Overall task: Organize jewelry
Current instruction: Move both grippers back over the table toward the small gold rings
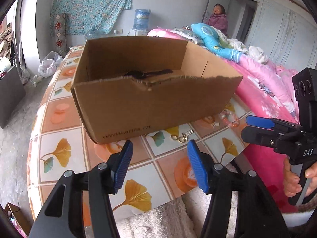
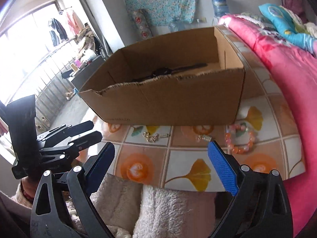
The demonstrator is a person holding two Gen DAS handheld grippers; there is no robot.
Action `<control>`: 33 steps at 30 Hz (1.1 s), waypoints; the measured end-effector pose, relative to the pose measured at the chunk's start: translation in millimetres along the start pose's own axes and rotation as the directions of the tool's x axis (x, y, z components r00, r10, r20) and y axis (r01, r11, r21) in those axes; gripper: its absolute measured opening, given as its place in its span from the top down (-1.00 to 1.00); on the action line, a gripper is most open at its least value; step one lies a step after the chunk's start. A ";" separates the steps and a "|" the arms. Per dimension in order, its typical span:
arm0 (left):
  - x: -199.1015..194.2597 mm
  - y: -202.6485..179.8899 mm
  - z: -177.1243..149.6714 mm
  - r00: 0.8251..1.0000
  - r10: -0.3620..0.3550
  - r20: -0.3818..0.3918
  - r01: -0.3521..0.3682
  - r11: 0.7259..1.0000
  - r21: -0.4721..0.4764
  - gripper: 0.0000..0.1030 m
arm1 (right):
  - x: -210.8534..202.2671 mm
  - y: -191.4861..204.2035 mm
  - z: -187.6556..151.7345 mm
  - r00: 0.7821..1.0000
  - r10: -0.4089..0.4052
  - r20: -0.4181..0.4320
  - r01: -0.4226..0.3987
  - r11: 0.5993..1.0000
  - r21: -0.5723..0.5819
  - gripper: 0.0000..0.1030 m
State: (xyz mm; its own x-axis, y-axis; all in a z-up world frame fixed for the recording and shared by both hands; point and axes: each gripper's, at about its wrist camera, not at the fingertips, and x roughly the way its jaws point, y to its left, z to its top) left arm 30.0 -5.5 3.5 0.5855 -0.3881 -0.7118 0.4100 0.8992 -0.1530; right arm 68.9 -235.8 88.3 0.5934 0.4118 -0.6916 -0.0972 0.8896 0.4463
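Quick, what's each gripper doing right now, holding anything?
Left gripper: open, holding nothing.
Right gripper: open wide, holding nothing.

We see only part of a dark strap-like item behind the torn brown cardboard box wall; its kind stays unclear.

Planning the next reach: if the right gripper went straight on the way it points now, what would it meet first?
Probably the tiled tabletop near the small spring, short of the cardboard box. The right gripper is open and empty; depth is hard to judge.
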 end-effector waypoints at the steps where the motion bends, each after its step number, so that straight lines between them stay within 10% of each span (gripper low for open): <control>1: 6.4 -0.5 -3.0 1.000 0.013 -0.007 -0.013 1.000 0.006 -0.08 | 2.3 -1.4 -4.2 1.000 -0.002 -0.005 0.002 1.000 0.007 -0.76; 22: 48.7 -26.6 -3.5 0.998 0.030 0.056 -0.039 0.985 0.167 0.16 | 33.4 5.5 -19.4 0.998 -0.067 -0.005 0.066 0.994 -0.085 0.11; 33: 75.9 -39.5 -2.7 0.995 0.098 -0.006 -0.093 0.956 0.277 0.47 | 36.0 1.2 -19.1 0.999 -0.050 -0.011 0.049 0.996 -0.076 0.12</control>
State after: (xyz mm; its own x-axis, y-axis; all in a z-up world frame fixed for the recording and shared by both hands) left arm 56.4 -69.9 -46.3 0.6185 -0.2965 -0.7277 0.5313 0.8401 0.1093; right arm 74.8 -216.1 53.1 0.5886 0.3690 -0.7194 -0.1281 0.9211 0.3676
